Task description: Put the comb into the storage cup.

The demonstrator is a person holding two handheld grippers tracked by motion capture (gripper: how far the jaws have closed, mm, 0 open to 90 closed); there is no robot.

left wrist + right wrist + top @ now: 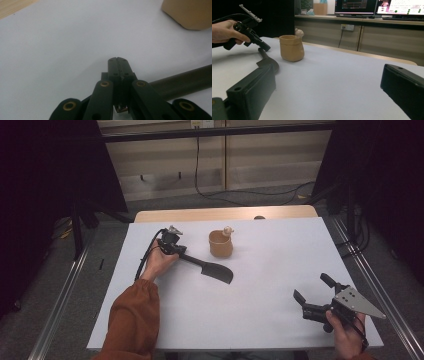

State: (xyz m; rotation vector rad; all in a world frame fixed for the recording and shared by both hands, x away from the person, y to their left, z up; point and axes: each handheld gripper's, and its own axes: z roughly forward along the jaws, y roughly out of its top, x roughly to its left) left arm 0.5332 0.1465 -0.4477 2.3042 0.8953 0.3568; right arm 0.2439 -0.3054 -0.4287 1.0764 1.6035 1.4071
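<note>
High view: left gripper [183,253] at the handle end of a black spatula [210,268] lying beside a tan cup [220,244]; right gripper [311,292] apart, jaws spread, empty.
Left gripper view: jaws closed together; handle [180,82] just beside them.
Right gripper view: jaws wide, nothing between; cup [291,48] ahead.

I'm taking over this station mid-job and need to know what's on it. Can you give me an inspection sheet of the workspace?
Surface: white sheet on a wooden table, clean.
Job's things: black spatula lying flat; tan pot upright behind its blade.
Clutter: nothing seen.
Grippers: left gripper shut, beside the spatula's handle; right gripper open, holding nothing.
Cables: gripper cable loops over the sheet; wall cable runs to the floor.
Surroundings: monitors on a counter.
</note>
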